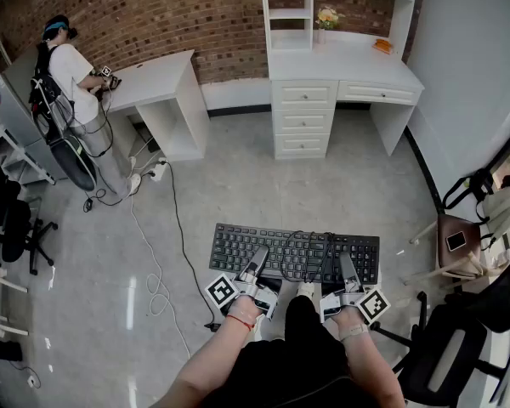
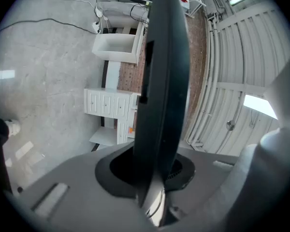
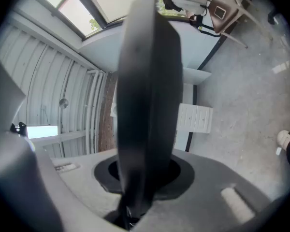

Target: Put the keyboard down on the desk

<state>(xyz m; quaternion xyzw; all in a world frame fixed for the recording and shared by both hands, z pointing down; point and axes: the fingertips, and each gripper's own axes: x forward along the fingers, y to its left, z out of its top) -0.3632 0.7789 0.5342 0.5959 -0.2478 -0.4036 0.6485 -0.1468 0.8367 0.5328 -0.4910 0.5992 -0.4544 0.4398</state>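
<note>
Closest to the head camera, the left hand (image 1: pixel 236 314) and right hand (image 1: pixel 355 323) each carry a hand-held gripper. Both the left hand-held gripper (image 1: pixel 257 260) and the right hand-held gripper (image 1: pixel 348 266) are clamped on the near edge of the black keyboard (image 1: pixel 294 252). It is held level above the floor (image 1: pixel 238 185), with the white tabletop (image 1: pixel 340 65) well beyond them. Only the head view shows its keys and looped cable (image 1: pixel 310 246). Each gripper view shows it edge-on, a dark slab pinched between the jaws.

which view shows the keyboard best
The head view: the whole black keyboard is seen from above, keys visible, held by the left claw and right claw. Each gripper view shows only its edge, a dark slab clamped in that claw.
</note>
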